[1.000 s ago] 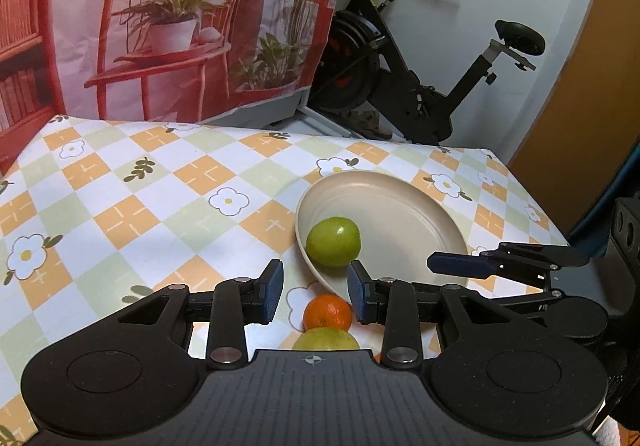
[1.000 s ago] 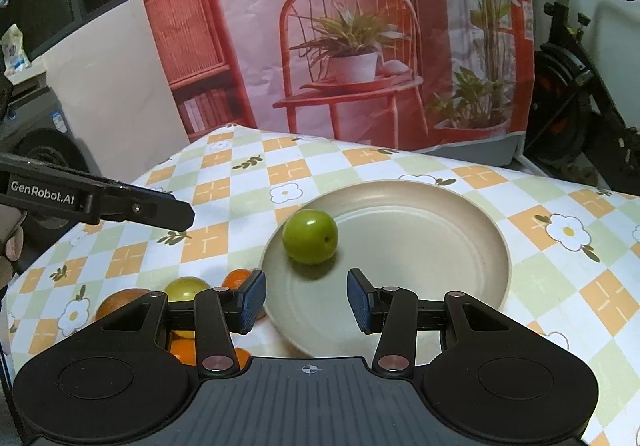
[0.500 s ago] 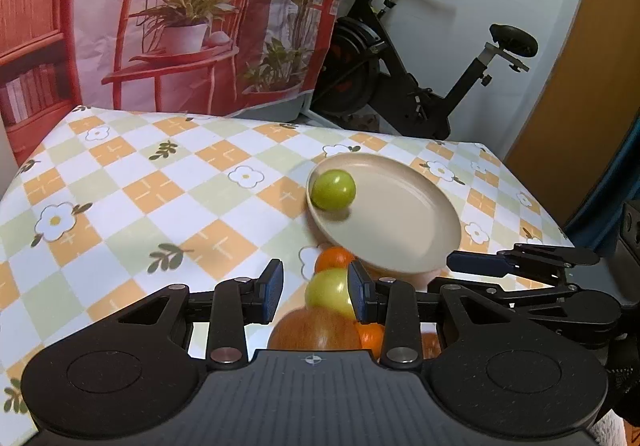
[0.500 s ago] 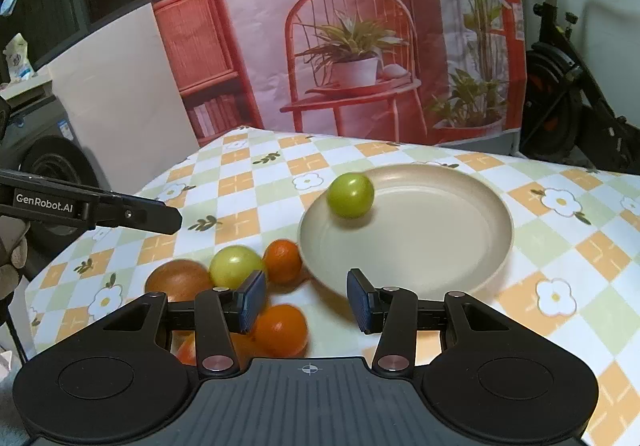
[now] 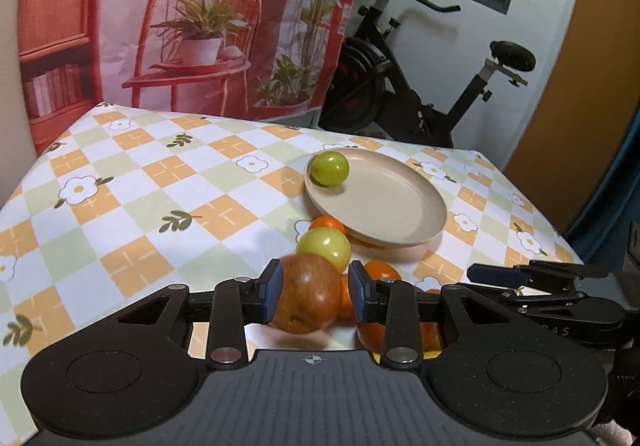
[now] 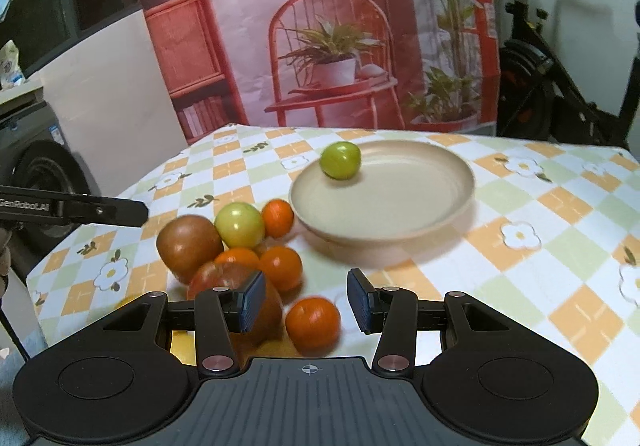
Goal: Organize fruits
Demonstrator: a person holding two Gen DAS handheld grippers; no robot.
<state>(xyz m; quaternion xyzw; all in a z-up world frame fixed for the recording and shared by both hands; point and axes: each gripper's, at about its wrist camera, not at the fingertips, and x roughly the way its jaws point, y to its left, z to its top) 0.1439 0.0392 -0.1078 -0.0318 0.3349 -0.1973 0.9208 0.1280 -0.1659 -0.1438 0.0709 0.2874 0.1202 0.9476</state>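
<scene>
A beige plate [image 5: 400,205] [image 6: 420,205] holds one green fruit [image 5: 330,168] [image 6: 340,160] at its rim. A heap of fruit lies beside it: a brownish-red apple [image 5: 306,298] [image 6: 189,246], a yellow-green apple [image 5: 326,248] [image 6: 239,225] and several oranges [image 6: 312,322]. My left gripper [image 5: 315,296] is open, its pads either side of the brownish-red apple, above the heap. My right gripper [image 6: 306,302] is open and empty over the near oranges and a red apple [image 6: 236,298].
The table [image 5: 160,185] has a checked flower cloth. An exercise bike [image 5: 420,85] stands behind it, and a printed backdrop [image 6: 320,25] hangs at the back. The right gripper's fingers show in the left wrist view [image 5: 532,274], right of the heap.
Both grippers have drawn back from the plate toward the heap of fruit. The brownish-red apple now sits between the left pads. Neither gripper has closed.
</scene>
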